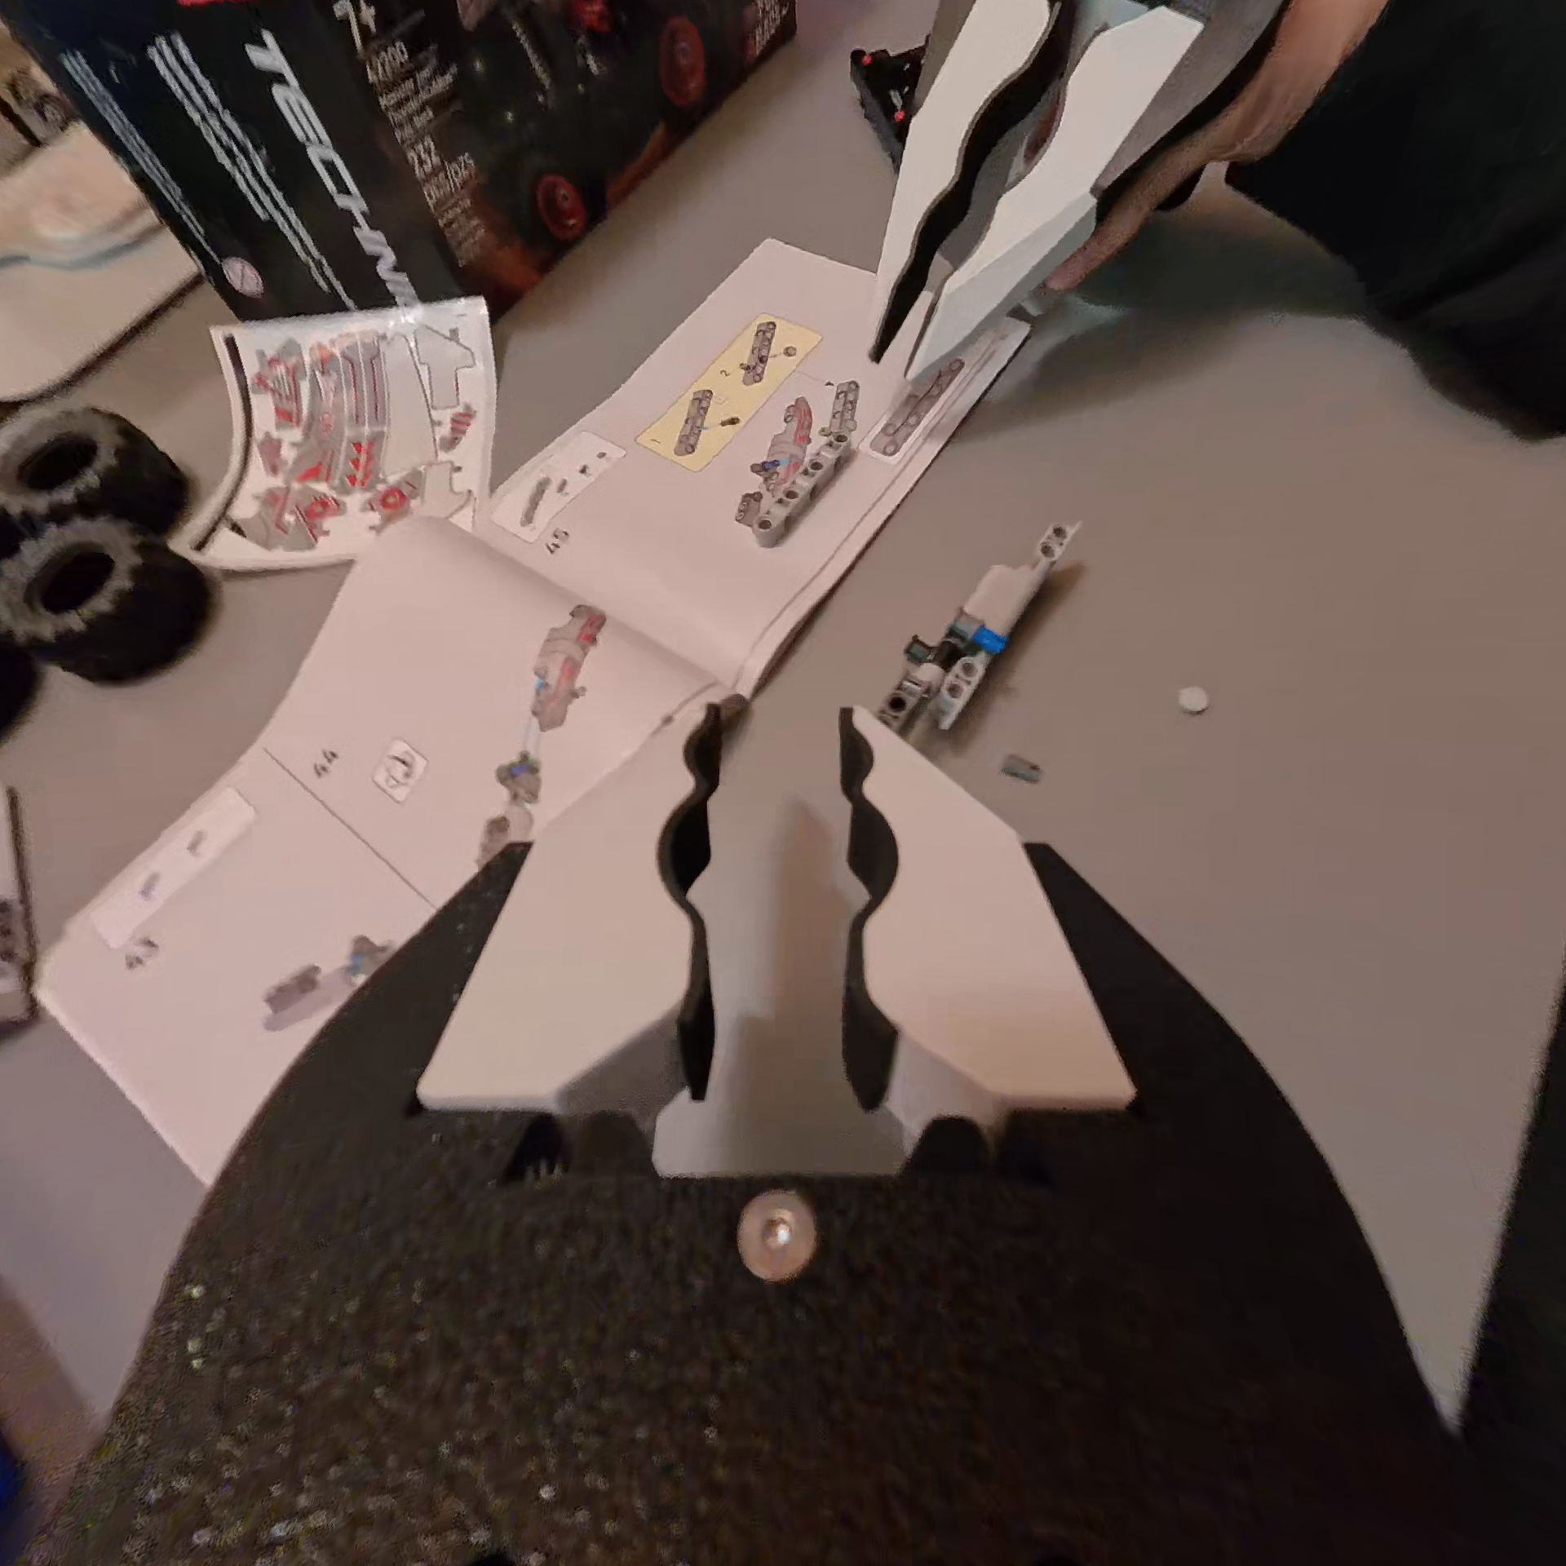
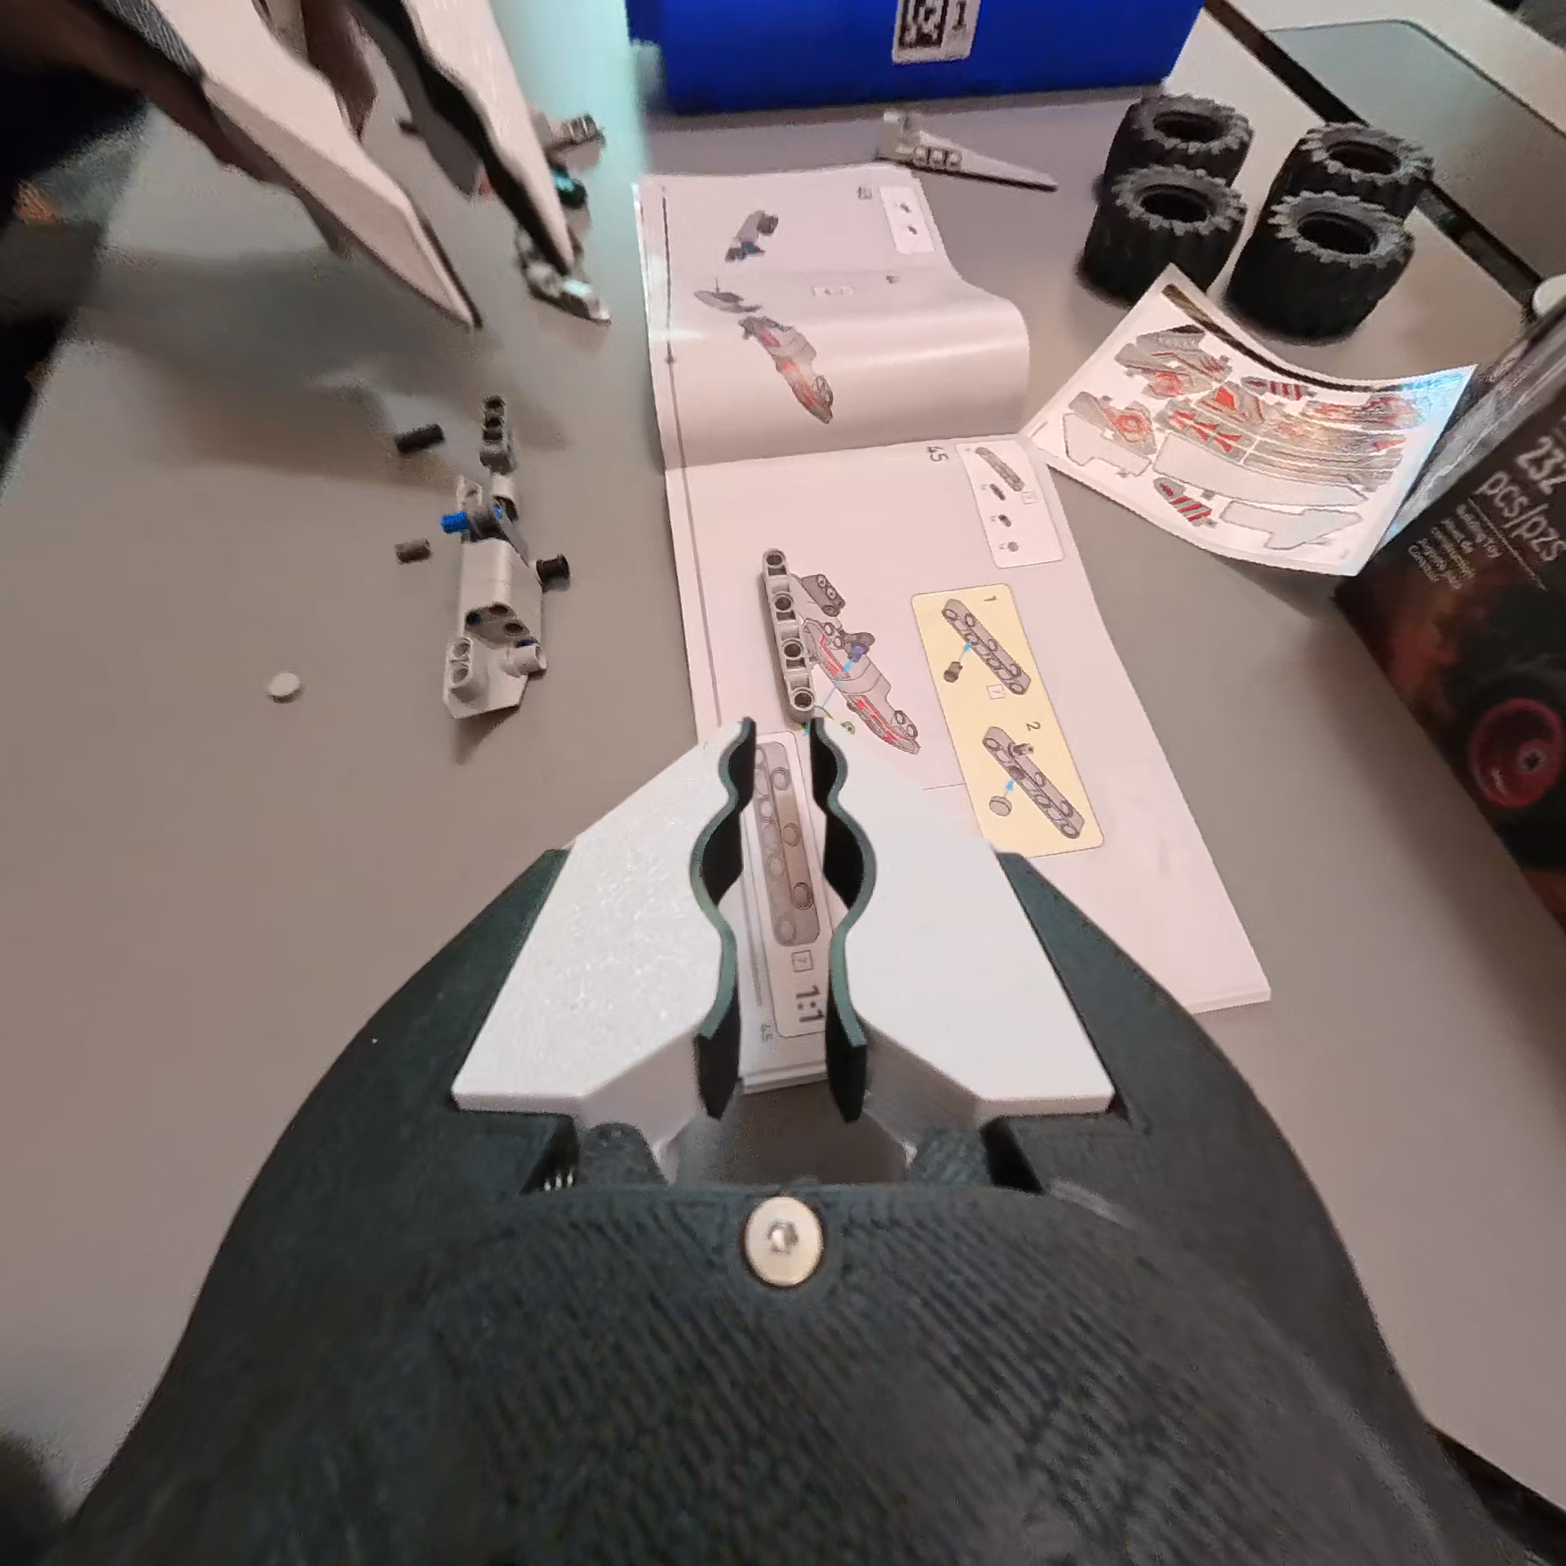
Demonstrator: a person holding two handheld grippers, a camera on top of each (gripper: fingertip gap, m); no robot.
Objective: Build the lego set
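An open instruction booklet (image 1: 593, 610) lies on the grey table (image 1: 1229, 508). A partly built grey and white lego assembly with blue pins (image 1: 974, 635) lies to its right; it also shows in the right wrist view (image 2: 491, 593). My left gripper (image 1: 780, 720) is open and empty, low over the table at the booklet's near corner. My right gripper (image 2: 781, 733) is open with a narrow gap and empty, over the booklet's page (image 2: 847, 525). Each gripper also shows in the other view: the right (image 1: 894, 360), the left (image 2: 517, 288).
Several black tyres (image 2: 1254, 212), a sticker sheet (image 2: 1254, 441) and the set's dark box (image 2: 1483, 593) stand beyond the booklet. A blue bin (image 2: 915, 59) and a grey wedge-shaped build (image 2: 957, 157) sit at the back. Loose black pins (image 2: 418, 441) and a small round piece (image 2: 284, 685) lie by the assembly. The left gripper's tips are roughly 15 centimetres from the right gripper's. From the left gripper's tips to the small round piece (image 2: 284, 685) is close to 12 centimetres.
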